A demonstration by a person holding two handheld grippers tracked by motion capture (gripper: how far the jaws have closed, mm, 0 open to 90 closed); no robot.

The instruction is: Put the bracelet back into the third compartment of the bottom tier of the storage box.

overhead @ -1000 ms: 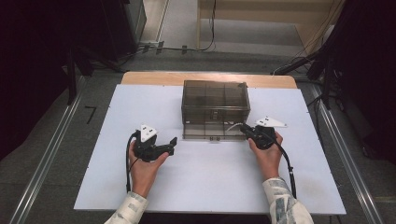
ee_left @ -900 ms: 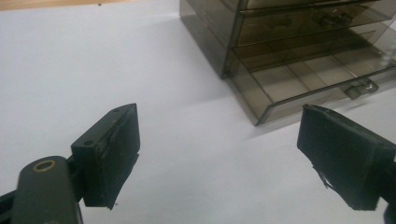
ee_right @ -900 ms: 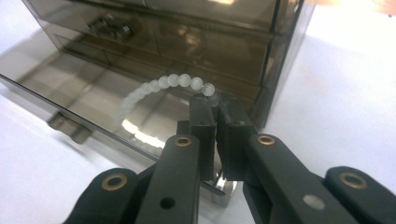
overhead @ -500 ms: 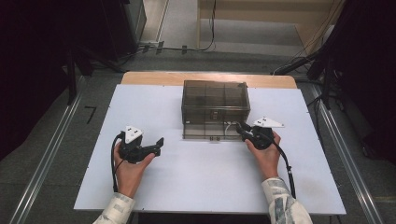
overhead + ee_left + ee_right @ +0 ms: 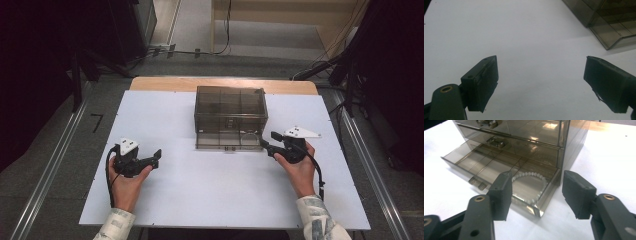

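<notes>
A smoky see-through drawer box [image 5: 230, 102] stands at the table's middle back, its bottom drawer [image 5: 220, 141] pulled out. A white bead bracelet [image 5: 248, 136] lies in the drawer's right compartment, and the bracelet [image 5: 530, 187] shows again just beyond my right jaws. My right gripper [image 5: 269, 141] is open at the drawer's front right corner. That same gripper [image 5: 537, 192] has its jaws on either side of the corner of the drawer [image 5: 486, 167], apart from it. My left gripper [image 5: 155, 157] is open over bare table at front left. Nothing lies between the jaws of the left gripper [image 5: 541, 82], and a corner of the box [image 5: 609, 22] shows at upper right.
The white table top [image 5: 210, 190] rests on a wooden board [image 5: 165, 82] that shows along the far edge. Metal rails [image 5: 55, 165] run along both sides of the table. Cables lie on the floor behind it.
My left gripper has drawn leftward across the table, away from the box, still open. The right gripper has stayed at the drawer's front right corner.
</notes>
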